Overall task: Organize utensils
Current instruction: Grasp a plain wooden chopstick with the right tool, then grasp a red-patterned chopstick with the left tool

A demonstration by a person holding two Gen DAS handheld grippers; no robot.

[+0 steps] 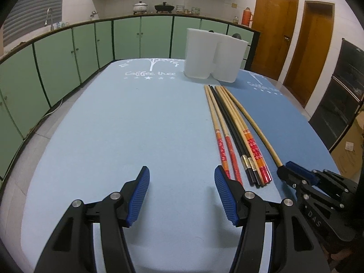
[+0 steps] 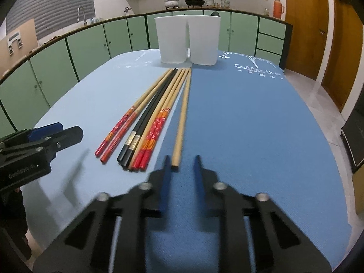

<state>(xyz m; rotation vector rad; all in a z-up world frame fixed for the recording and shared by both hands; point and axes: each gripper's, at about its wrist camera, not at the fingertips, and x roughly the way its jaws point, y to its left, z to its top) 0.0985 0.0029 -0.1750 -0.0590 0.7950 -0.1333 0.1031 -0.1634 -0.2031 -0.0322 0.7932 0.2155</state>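
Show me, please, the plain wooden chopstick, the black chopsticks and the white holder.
plain wooden chopstick [image 2: 182, 118]: right wrist view, mid-shaft.
black chopsticks [image 2: 145, 122]: right wrist view, mid-shaft.
white holder [image 2: 173, 38]: right wrist view, left compartment's front wall.

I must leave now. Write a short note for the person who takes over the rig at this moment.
Left tool: open, empty, low over the light mat, left of the chopsticks.
Right tool: open, its jaws around the near end of the plain chopstick; not gripped yet.
Holder: white, two compartments, at the far end of the table.
Done: no chopstick seen in the holder.
Left: move all chopsticks into it.
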